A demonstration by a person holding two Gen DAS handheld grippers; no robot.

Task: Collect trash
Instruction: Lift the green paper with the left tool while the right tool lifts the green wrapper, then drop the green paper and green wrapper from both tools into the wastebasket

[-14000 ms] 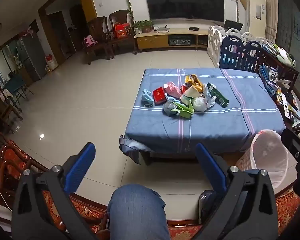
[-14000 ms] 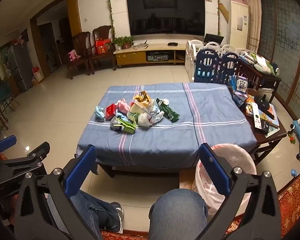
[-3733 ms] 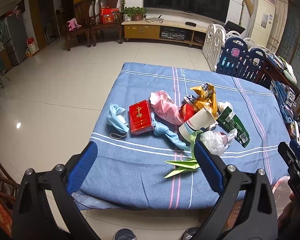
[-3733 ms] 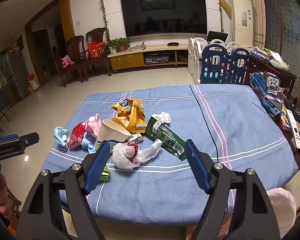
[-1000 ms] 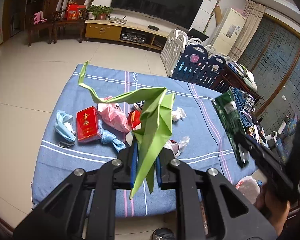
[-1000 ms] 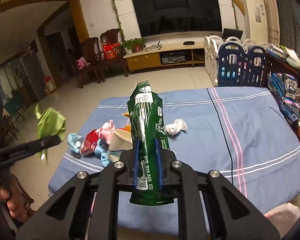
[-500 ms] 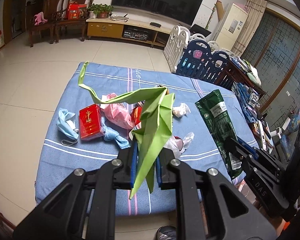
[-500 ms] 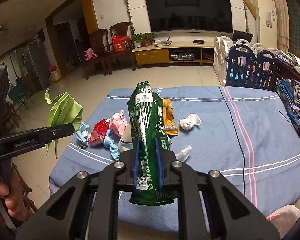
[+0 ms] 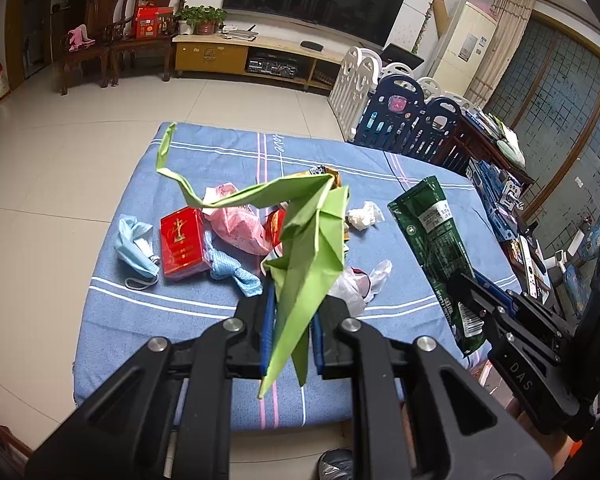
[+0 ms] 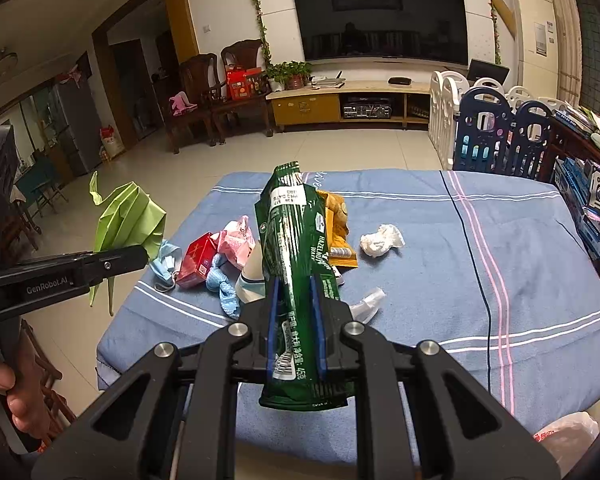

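Note:
My left gripper [image 9: 290, 322] is shut on a folded green paper crane [image 9: 312, 240] and holds it above the near edge of the blue-clothed table [image 9: 160, 320]. My right gripper [image 10: 294, 312] is shut on a dark green snack wrapper [image 10: 292, 240], also lifted above the table. The wrapper also shows in the left wrist view [image 9: 436, 248], the crane in the right wrist view [image 10: 128, 216]. Loose trash lies on the cloth: a red box [image 9: 180, 244], a blue face mask [image 9: 134, 248], a pink bag [image 9: 236, 228], a white tissue [image 10: 382, 240], a clear plastic bag [image 9: 358, 284].
A bin with a pink plastic liner [image 10: 566, 438] shows at the table's near right corner. A dark side table with clutter [image 9: 512, 208] stands to the right. A baby fence [image 10: 492, 132] and a TV cabinet [image 10: 340, 106] are beyond the table.
Both grippers have drawn back slightly from the table with their loads still held. The right gripper with the wrapper sits lower and nearer in the left wrist view.

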